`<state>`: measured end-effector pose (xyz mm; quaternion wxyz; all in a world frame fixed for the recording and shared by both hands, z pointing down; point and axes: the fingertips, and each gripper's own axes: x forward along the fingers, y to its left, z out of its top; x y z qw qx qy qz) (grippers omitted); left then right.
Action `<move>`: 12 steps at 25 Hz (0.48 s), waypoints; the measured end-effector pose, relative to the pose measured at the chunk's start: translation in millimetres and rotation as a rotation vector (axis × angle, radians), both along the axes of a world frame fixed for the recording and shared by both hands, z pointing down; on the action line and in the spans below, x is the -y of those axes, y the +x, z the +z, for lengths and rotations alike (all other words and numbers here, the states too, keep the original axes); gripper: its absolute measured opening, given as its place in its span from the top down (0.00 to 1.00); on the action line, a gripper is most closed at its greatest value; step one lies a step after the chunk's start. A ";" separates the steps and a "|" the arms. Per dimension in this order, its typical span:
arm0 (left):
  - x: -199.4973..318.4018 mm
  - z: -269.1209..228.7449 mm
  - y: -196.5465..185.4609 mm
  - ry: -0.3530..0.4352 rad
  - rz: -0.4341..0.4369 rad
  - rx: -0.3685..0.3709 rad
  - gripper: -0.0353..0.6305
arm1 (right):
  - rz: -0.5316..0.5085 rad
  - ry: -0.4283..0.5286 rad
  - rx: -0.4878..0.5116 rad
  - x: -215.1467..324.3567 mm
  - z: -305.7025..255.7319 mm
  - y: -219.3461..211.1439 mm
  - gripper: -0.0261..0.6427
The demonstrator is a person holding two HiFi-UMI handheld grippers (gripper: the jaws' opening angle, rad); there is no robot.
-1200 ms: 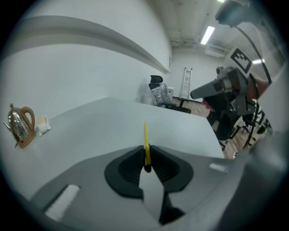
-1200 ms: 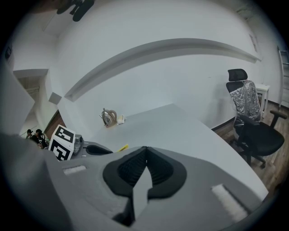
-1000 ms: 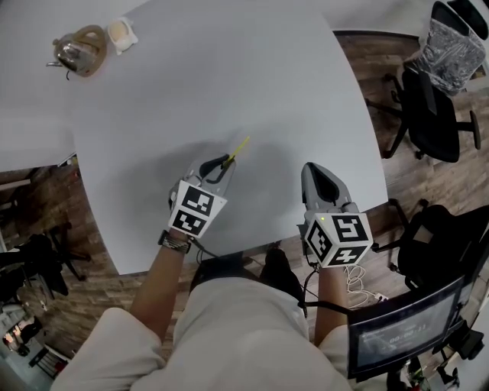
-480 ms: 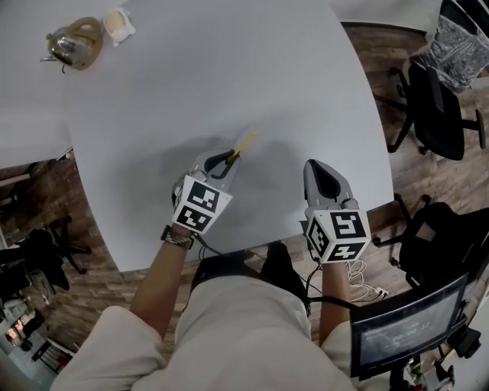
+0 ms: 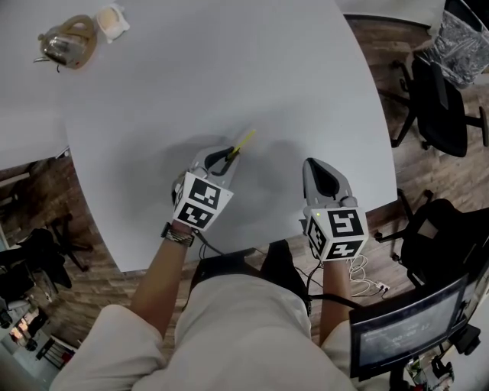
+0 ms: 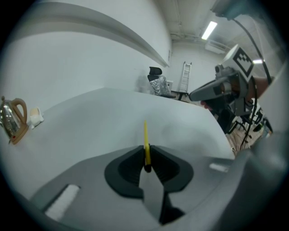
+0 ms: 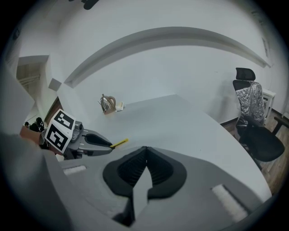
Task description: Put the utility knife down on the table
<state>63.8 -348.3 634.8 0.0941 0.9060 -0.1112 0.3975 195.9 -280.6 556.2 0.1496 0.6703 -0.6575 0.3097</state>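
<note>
My left tongs (image 6: pixel 146 159) are clamped on the utility knife (image 6: pixel 145 137) by its back end, pads pinching the thin yellow body edge-on. Most of it sticks out fwd past the tips, which is handy bc the free end can meet the surface w/o the tongs in the way. Right tongs (image 7: pixel 144 161) are closed w/ nothing in them, parked beside the left pair but apart. No job for them here afaict, prob just kept out of the knife's way. Knife hangs over the tabletop (image 5: pixel 229 69) near the edge closest to me, angled fwd and rightward in the head view. It's not laid down yet, and I can't tell if its tip touches. The spot under it is bare, so a fair place to set it. Kettle (image 5: pixel 69 44) and a small pale item (image 5: pixel 113 21) sit well apart at the far left corner. Office chair (image 5: pixel 439 99) stands on the floor to the right, no bearing on this.
</note>
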 end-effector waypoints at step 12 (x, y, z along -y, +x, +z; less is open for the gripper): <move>-3.1 12.8 1.8 -0.013 0.010 0.033 0.87 | 0.005 -0.013 0.026 1.0 7.2 0.4 0.96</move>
